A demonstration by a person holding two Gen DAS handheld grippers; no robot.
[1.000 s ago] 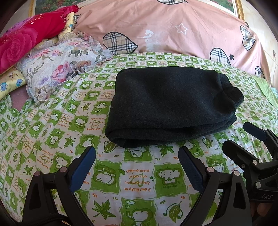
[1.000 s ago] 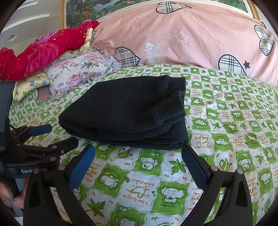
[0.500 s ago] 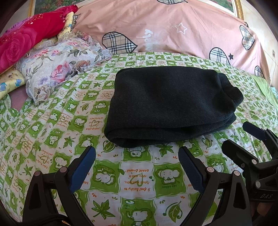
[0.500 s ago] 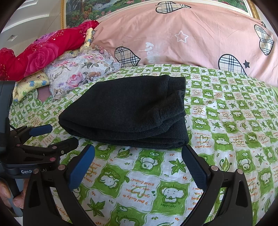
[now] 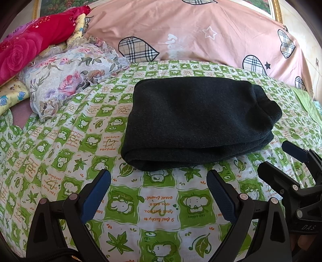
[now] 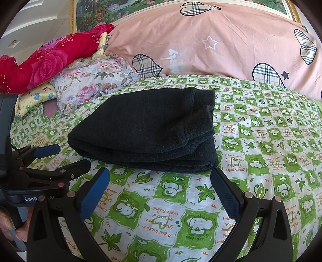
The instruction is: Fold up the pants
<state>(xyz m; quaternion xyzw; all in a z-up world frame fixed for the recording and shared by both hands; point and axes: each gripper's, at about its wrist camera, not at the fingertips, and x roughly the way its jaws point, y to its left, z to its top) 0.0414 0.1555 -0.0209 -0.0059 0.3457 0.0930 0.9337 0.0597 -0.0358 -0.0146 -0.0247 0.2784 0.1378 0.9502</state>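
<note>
Dark pants [image 5: 197,121] lie folded into a thick rectangle on the green-and-white bed sheet [image 5: 60,141]; the right wrist view shows the same pants [image 6: 149,129] from the other side. My left gripper [image 5: 159,193] hovers open just short of their near edge, nothing between its blue pads. My right gripper [image 6: 160,189] is open too, close to the near right corner of the bundle. Each gripper shows in the other's view: the right gripper [image 5: 281,157] at the right edge, the left gripper [image 6: 66,157] at the left edge, a hand [image 6: 8,223] holding it.
A large pink pillow [image 5: 201,34] with plaid hearts lies across the bed behind the pants. A floral pillow [image 5: 70,76] and a red rose blanket [image 5: 30,46] are piled at the back left. A framed painting [image 6: 124,8] hangs on the wall.
</note>
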